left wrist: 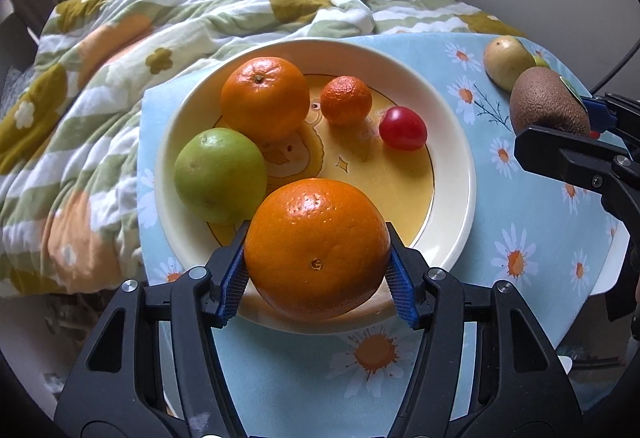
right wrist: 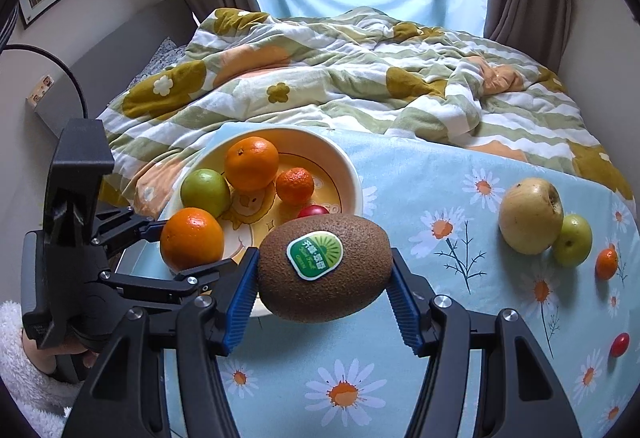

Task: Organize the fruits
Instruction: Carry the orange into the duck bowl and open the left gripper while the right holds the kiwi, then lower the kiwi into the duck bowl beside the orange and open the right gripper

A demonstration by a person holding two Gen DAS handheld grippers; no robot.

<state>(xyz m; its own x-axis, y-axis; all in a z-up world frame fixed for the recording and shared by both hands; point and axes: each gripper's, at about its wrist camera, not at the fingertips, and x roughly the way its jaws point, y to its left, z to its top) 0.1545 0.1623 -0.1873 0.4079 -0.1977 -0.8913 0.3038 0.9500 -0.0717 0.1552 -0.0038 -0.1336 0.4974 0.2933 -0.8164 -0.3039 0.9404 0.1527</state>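
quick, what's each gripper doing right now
Left gripper: closed on the large orange.
Right gripper: closed on the kiwi.

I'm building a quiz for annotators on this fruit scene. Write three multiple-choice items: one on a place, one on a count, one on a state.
1. Where does the yellow pear lie?
A. on the plate
B. on the daisy cloth
C. on the quilt

2. How many fruits rest loose in the plate, held ones aside?
A. two
B. four
C. six

3. What is the right gripper doing?
A. hanging open
B. clamping a kiwi
C. clamping a tomato

Answers: 1 B, the pear sits on the daisy cloth right of the plate; 2 B, two oranges, a green fruit and a tomato; 3 B, its blue pads press the kiwi.
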